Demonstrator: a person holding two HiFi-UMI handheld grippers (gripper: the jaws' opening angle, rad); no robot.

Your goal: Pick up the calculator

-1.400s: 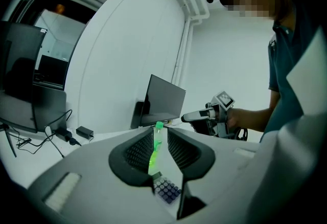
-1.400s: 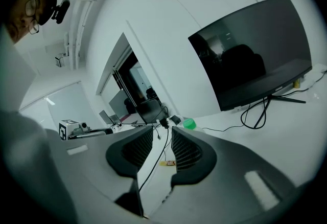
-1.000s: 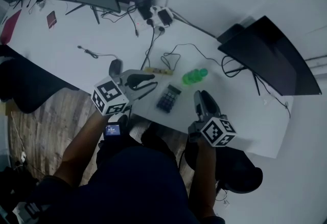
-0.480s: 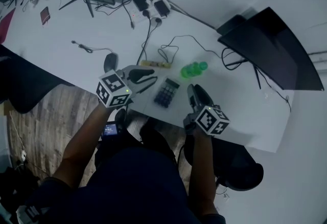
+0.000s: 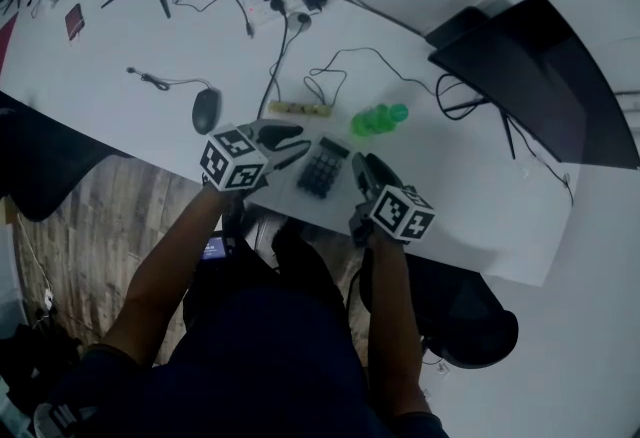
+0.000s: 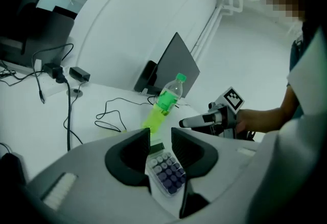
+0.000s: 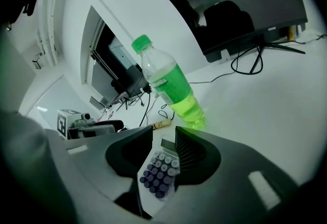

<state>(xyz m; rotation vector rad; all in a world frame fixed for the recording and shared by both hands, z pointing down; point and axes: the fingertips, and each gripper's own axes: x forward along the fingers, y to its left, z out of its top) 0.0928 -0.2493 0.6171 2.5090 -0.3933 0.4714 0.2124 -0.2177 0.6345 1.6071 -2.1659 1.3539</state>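
Note:
The calculator (image 5: 322, 167) is dark with rows of round keys and lies flat on the white desk (image 5: 120, 116) near its front edge. My left gripper (image 5: 288, 140) hangs just left of it, and its jaws are opening with nothing between them. In the left gripper view the calculator (image 6: 167, 171) shows through the gap, below the tips. My right gripper (image 5: 361, 167) is close on the calculator's right, open and empty. The right gripper view also frames the calculator (image 7: 159, 171) between and beyond its jaws.
A green bottle (image 5: 375, 121) lies just behind the calculator, beside a pale strip (image 5: 297, 110) and looped cables (image 5: 330, 76). A mouse (image 5: 205, 109) sits further left. Monitors (image 5: 545, 66) stand at the back and right. A dark chair (image 5: 465, 316) is below the desk edge.
Both grippers have dropped toward the desk and closed in on the calculator from either side. The left gripper's jaws have parted.

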